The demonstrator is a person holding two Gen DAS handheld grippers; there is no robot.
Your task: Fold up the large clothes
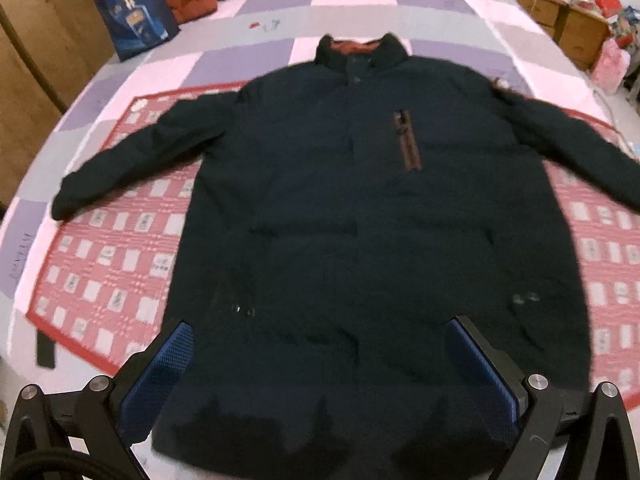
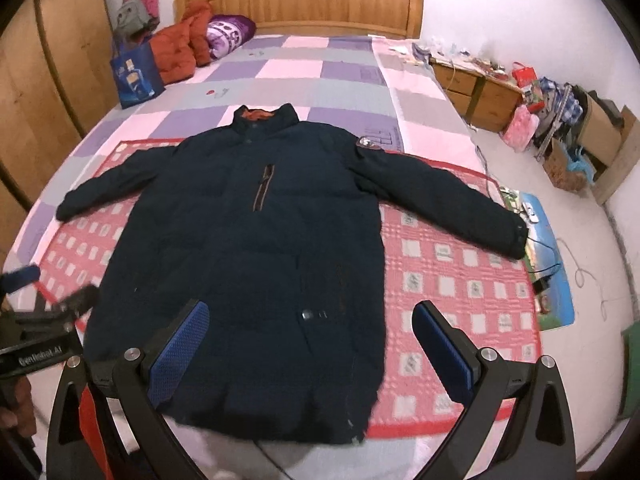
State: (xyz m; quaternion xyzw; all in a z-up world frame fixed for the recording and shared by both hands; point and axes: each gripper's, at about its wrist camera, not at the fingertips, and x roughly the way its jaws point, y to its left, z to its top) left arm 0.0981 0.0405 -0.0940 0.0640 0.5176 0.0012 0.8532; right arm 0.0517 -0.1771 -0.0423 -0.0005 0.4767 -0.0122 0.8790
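A large dark navy padded jacket lies flat, front up, on a red patterned mat, both sleeves spread out sideways and its collar pointing away. It also shows in the right wrist view. My left gripper is open and empty, hovering above the jacket's lower hem. My right gripper is open and empty, above the jacket's lower right part. The left gripper also shows at the left edge of the right wrist view, blurred.
The mat lies on a bed with a purple, pink and grey checked cover. A blue bag, red cushions and a wooden headboard are at the far end. Wooden wardrobes stand left, cluttered cabinets right.
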